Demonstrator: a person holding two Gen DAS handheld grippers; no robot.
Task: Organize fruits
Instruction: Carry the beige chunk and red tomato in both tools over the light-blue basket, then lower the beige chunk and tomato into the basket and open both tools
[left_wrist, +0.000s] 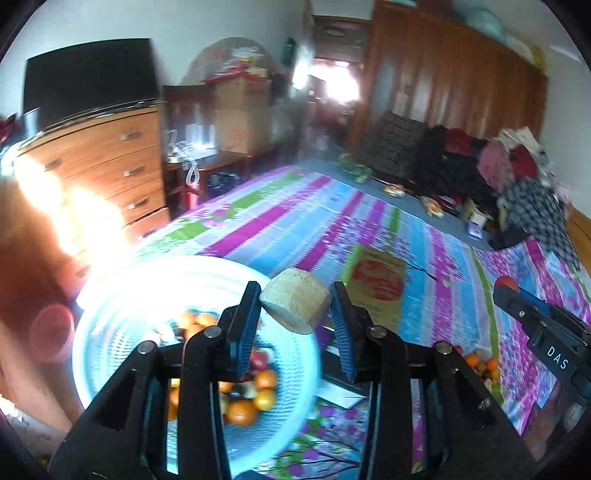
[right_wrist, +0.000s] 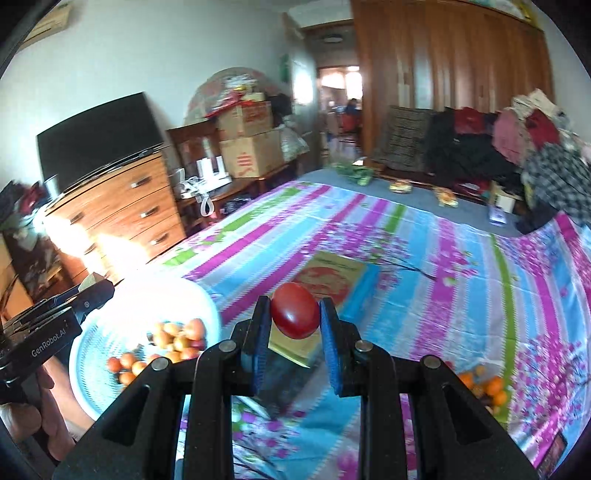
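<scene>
Fruits sit in two lots on the bed (right_wrist: 424, 258): most in the white basket (left_wrist: 295, 369) at my left, a small pile (right_wrist: 487, 387) loose on the sheet at right. Mid-transfer, I reckon. Left gripper (left_wrist: 295, 306) has jaws clamped on a pale tan lump (left_wrist: 295, 304), over the basket rim. Right gripper (right_wrist: 293, 317) pinches a red fruit (right_wrist: 294, 315), well apart from the basket. Next: release left, swing right across.
</scene>
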